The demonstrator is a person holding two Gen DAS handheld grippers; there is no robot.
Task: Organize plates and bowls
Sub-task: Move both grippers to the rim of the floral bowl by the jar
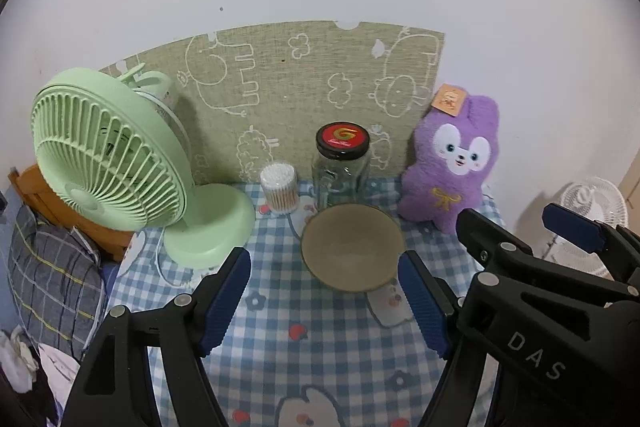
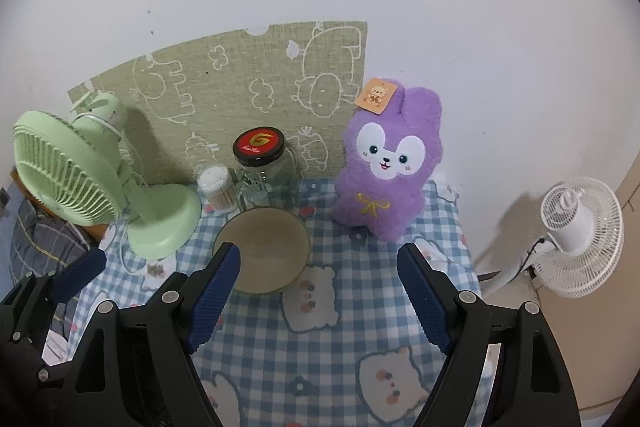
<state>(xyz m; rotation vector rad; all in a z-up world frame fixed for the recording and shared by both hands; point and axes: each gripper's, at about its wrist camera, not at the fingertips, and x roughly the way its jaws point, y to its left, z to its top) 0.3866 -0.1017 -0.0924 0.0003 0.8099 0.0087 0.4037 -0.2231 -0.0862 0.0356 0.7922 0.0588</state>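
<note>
A beige bowl (image 1: 353, 247) stands upright and empty on the blue checked tablecloth (image 1: 320, 355), in front of a glass jar. It also shows in the right wrist view (image 2: 264, 251). My left gripper (image 1: 324, 303) is open and empty, hovering just in front of the bowl. My right gripper (image 2: 320, 299) is open and empty, to the right of the bowl, with its left finger overlapping the bowl's near rim. The right gripper's fingers (image 1: 572, 227) also show at the right edge of the left wrist view. No plates are in view.
A green desk fan (image 1: 116, 163) stands at the left. A cotton-swab tub (image 1: 280, 187) and a red-lidded glass jar (image 1: 342, 163) stand behind the bowl. A purple plush rabbit (image 2: 390, 163) sits at the back right. A white fan (image 2: 580, 235) stands beyond the table's right edge.
</note>
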